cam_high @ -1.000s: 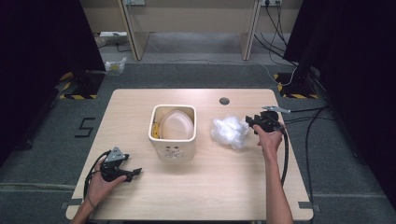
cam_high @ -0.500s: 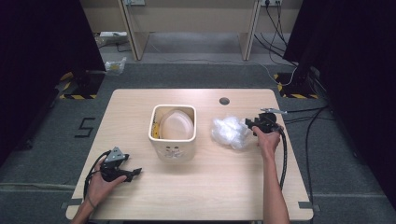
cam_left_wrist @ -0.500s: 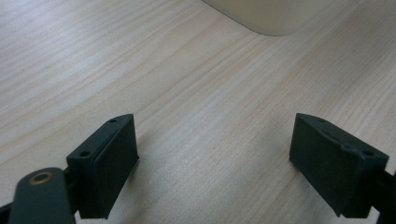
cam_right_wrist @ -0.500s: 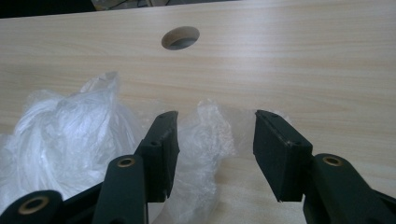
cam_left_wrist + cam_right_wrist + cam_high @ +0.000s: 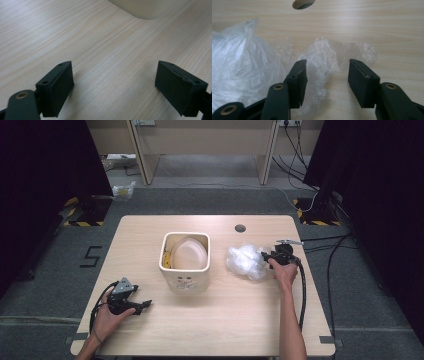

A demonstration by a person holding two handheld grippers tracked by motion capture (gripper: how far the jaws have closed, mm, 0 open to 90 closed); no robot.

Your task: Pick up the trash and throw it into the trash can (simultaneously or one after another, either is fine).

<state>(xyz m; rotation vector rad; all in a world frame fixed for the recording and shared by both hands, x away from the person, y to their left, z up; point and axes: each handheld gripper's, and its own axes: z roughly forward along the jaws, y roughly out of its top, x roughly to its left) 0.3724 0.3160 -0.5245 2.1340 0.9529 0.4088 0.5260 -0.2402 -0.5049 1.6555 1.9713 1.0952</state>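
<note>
Wooden table [image 5: 210,330] with a round cable hole [image 5: 240,228] near its far edge. Cream square bin [image 5: 185,265] stands mid-table, a pale rounded thing inside it, hard to tell what. Crumpled clear plastic bag [image 5: 245,261] lies right of the bin, apart from it, on the tabletop. Right gripper [image 5: 267,256] sits at the bag's right edge; in the right gripper view its jaws are about half apart, a thin flap of the bag [image 5: 329,62] lying between them, pads not pressing it; they have just been closing a little. Left gripper [image 5: 145,305] rests low on the table's near left, jaws wide, nothing between them, bare wood below [image 5: 112,75].
</note>
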